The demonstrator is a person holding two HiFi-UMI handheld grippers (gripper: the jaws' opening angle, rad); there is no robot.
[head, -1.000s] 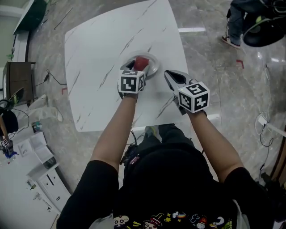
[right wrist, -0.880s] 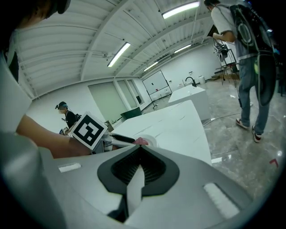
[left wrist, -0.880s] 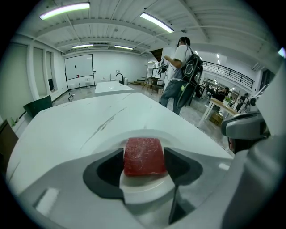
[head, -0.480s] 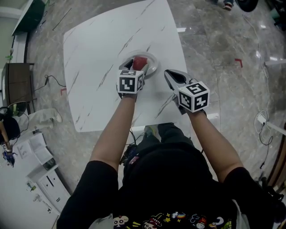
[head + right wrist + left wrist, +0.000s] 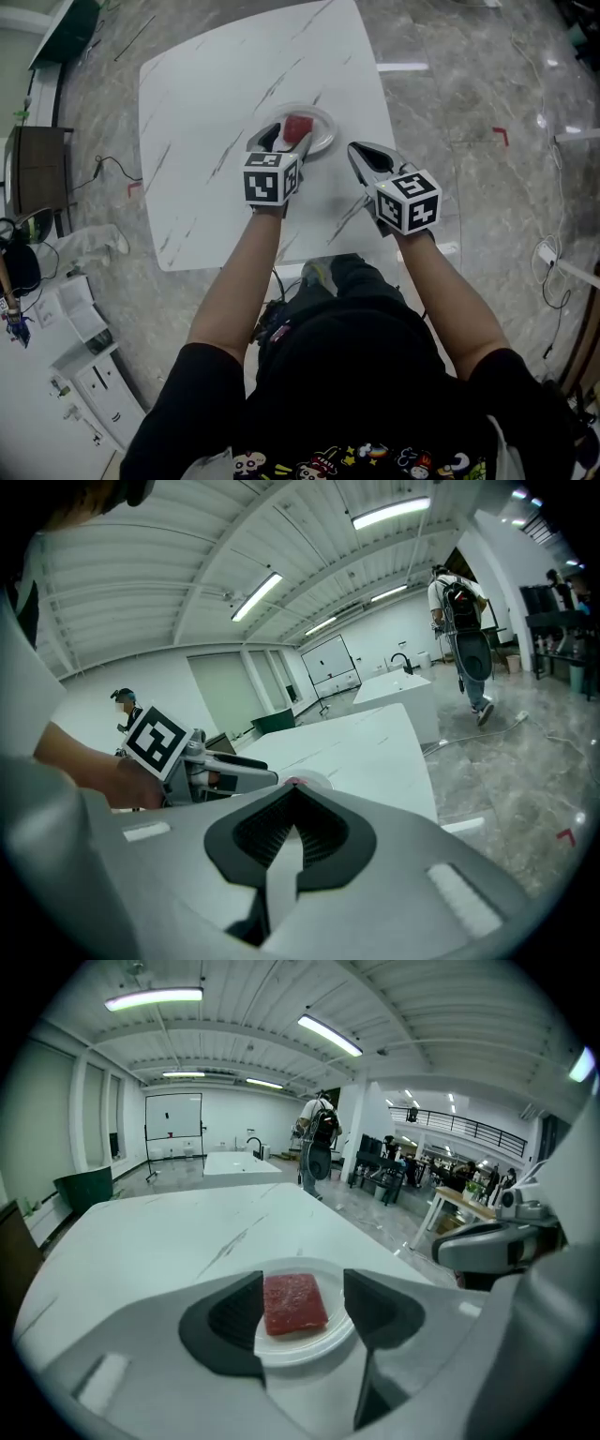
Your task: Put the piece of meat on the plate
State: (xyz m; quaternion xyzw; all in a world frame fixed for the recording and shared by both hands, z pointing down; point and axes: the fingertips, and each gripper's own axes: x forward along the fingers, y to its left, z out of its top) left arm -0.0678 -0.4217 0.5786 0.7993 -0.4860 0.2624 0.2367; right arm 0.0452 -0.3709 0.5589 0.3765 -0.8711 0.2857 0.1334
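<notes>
Well, the piece of meat (image 5: 298, 127) lies flat on the plate (image 5: 324, 141), close to its middle. It is red and shaped like a little block. The plate sits on the white table (image 5: 216, 84), a bit to the right of the middle.

So the job looks done to me, because the meat is where it should be.

The left gripper (image 5: 283, 141) hangs over the near edge of the plate. Its jaws are spread wide. From its own view, one jaw shows on each side of the meat with a gap on both sides, so it is not pinching anything. I think the only thing left is to pull this gripper back toward the person, away from the plate.

The right gripper (image 5: 360, 156) hangs over the table just right of the plate and does not touch it. Its jaws are pressed together with nothing in them.

I see nothing that would block the way back for either gripper.

Around the table is a grey stone floor (image 5: 450, 84). A cable (image 5: 105, 167) lies on it at the left, beside a dark cabinet (image 5: 37, 164). White boxes (image 5: 84, 347) sit at the near left. Far off behind the table, a person with a backpack (image 5: 319, 1138) stands in the big room.
</notes>
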